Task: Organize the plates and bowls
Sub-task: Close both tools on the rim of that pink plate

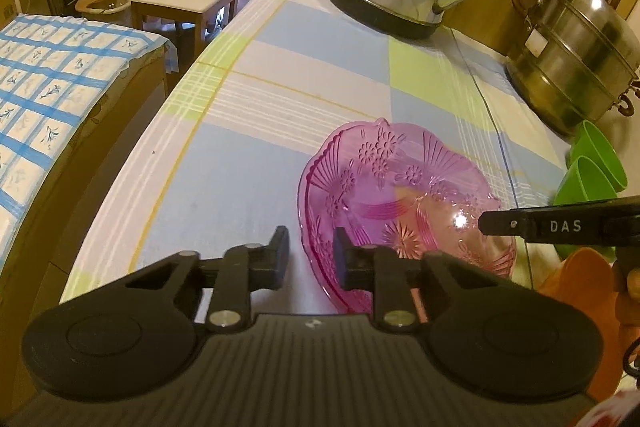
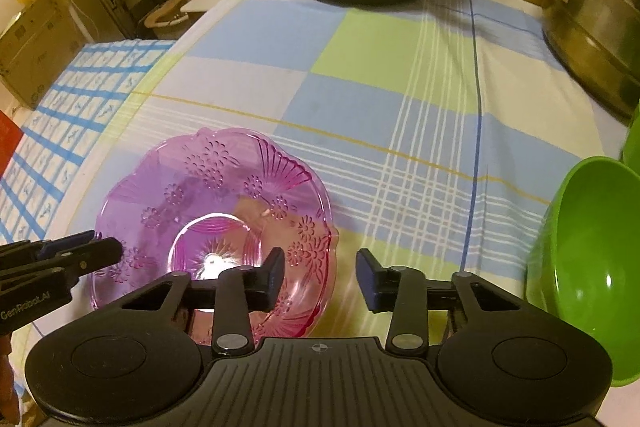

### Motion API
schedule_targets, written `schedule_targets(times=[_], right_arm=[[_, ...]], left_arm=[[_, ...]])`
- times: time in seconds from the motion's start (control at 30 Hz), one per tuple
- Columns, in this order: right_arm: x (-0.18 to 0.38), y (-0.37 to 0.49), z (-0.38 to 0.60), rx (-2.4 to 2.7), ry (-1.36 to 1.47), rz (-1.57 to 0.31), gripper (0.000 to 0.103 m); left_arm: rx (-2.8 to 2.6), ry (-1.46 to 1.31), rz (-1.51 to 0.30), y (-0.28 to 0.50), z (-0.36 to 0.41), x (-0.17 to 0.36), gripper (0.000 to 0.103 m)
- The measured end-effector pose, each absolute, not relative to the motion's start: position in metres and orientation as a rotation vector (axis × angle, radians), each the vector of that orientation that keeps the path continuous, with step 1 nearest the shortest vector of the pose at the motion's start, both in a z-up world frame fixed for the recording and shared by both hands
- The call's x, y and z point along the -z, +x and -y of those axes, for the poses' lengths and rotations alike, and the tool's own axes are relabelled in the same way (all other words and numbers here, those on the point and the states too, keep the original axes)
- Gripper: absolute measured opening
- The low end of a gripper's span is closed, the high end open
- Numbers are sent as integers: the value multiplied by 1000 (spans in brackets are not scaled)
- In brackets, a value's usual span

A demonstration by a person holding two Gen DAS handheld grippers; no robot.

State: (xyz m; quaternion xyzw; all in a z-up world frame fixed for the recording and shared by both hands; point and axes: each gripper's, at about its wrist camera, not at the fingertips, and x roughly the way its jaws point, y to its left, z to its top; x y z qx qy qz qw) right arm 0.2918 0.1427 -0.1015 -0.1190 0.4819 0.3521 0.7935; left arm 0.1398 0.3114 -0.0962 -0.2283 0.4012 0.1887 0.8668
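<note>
Pink glass bowl (image 2: 212, 227) lower left of frame on desk (image 2: 400, 107). Left hand-held gripper (image 1: 311, 251) clenched on its rim; right hand-held gripper (image 2: 320, 273) straddles opposite rim, not gripping. Step: grasping. Next: right closes, level lift.

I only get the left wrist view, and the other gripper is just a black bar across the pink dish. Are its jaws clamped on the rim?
Observer: No. The right gripper straddles the pink dish rim, one finger inside and one outside, with gaps on both sides.
Operator: Anything close beyond its outer finger?
Observer: A green bowl sits apart from the dish, with bare tablecloth between them.
</note>
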Motion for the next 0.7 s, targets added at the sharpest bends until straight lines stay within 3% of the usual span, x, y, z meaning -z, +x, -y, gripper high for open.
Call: schedule_targets(times=[0.17,0.33,0.7], right_arm=[[103,296,-141,-756,-237,-1055,18],[103,296,-143,-750,-240,-1053,9],[77,288,-128,-753,-172,-1015,8]], left_arm=[[-391,-484,-837,139,-309,96,12],[-397,-476,-839,140,-309,93,10],[-400,-433,-810,136,-304,61,9]])
